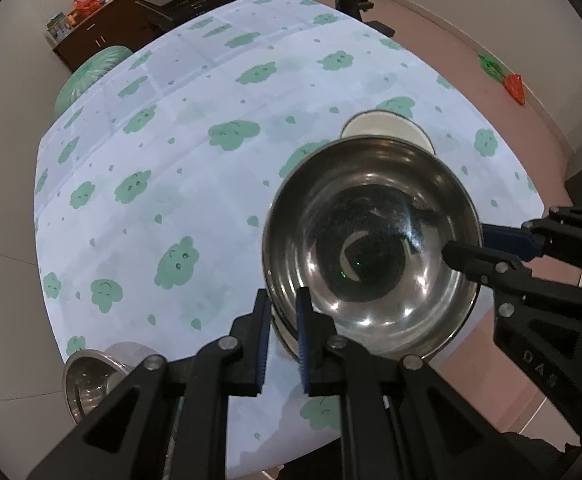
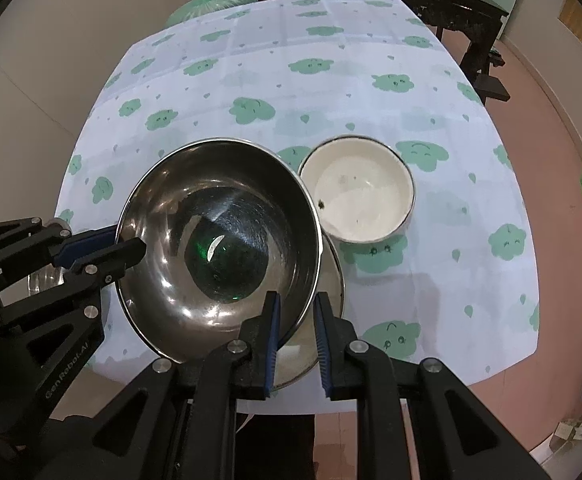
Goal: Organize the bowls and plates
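Left wrist view: left gripper (image 1: 284, 310) points steeply down, its fingers (image 1: 303, 332) clamped on the near rim of a steel bowl (image 1: 371, 240)
Right wrist view: right gripper (image 2: 297, 316) grips the same steel bowl (image 2: 219, 240) at its near-right rim, one finger inside the wall, one outside
Fingers, left: nearly closed, rim pinched between the blue pads
Fingers, right: narrow gap, rim between the pads; grasping the bowl
Steel bowl: held by both grippers at opposite rims, open side up, empty, dark reflections in its bottom
Beneath the bowl: a second steel rim (image 2: 331, 280) shows under and just right of the held one; whether the two touch I cannot tell
White bowl (image 2: 357, 190): upright on the table, just beyond and right of the steel bowl, a few dark specks inside; only its far rim (image 1: 387, 126) shows in the left wrist view
Small steel bowl (image 1: 87, 380): near table edge, well apart to the left
Table (image 2: 451, 128): covered by a pale cloth with green cloud shapes
Floor (image 1: 431, 20): pinkish
Dark wooden furniture (image 1: 139, 20): stands beyond the table
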